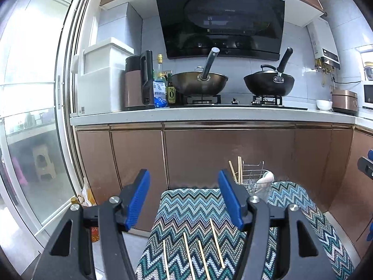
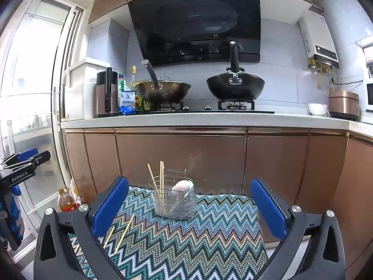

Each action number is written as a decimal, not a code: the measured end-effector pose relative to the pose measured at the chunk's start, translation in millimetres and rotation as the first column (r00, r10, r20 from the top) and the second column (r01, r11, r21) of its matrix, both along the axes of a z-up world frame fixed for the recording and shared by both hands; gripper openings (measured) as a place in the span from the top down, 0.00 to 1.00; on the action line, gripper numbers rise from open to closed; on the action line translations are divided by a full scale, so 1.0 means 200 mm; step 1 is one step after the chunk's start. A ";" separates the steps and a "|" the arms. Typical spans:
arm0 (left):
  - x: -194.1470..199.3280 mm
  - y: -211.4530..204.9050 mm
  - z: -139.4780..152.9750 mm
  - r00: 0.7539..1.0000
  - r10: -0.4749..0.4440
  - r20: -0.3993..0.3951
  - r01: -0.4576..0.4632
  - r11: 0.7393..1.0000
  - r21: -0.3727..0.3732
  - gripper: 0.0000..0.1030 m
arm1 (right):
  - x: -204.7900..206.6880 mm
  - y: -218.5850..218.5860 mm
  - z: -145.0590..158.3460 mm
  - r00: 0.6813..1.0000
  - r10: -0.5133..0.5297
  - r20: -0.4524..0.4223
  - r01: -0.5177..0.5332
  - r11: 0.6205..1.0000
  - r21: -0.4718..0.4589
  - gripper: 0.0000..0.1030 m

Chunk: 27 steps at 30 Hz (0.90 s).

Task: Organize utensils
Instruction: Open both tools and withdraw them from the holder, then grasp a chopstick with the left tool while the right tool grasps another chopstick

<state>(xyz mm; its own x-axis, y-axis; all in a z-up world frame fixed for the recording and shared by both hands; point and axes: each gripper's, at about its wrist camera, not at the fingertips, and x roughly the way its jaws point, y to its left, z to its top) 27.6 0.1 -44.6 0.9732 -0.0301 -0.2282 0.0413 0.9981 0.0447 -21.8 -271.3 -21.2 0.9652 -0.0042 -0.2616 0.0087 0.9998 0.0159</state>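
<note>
Several wooden chopsticks [image 1: 202, 252] lie side by side on a zigzag-patterned cloth [image 1: 186, 212] below my left gripper [image 1: 184, 184], which is open and empty above them. A wire utensil caddy [image 2: 173, 198] stands at the far side of the cloth [image 2: 209, 238]; it holds three upright chopsticks [image 2: 160, 182] and white spoons [image 2: 180, 187]. It also shows in the left wrist view [image 1: 255, 179]. My right gripper [image 2: 188, 193] is open and empty, facing the caddy. Loose chopsticks [image 2: 123, 234] lie left of it.
Copper cabinet doors [image 2: 181, 161] stand just behind the clothed surface. The counter above carries two woks [image 2: 235, 86], a kettle [image 2: 107, 95], bottles and a rice cooker [image 2: 343, 103]. A glass sliding door [image 1: 35, 116] is at left. An oil bottle [image 2: 66, 201] stands on the floor.
</note>
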 end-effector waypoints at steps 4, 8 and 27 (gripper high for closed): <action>0.00 0.03 -0.01 1.000 0.002 0.003 -0.002 1.000 -0.020 0.43 | -0.02 -0.02 -0.01 0.999 0.002 0.035 -0.003 1.000 0.015 0.00; 0.01 0.09 -0.01 0.999 0.032 -0.008 -0.032 0.999 -0.019 0.43 | -0.02 -0.03 -0.02 0.999 0.012 0.040 -0.013 1.000 0.024 0.00; 0.22 0.42 -0.25 0.959 0.056 -0.278 -0.096 0.987 -0.131 0.40 | 0.16 0.13 -0.17 0.977 0.176 -0.118 -0.170 0.984 0.063 0.02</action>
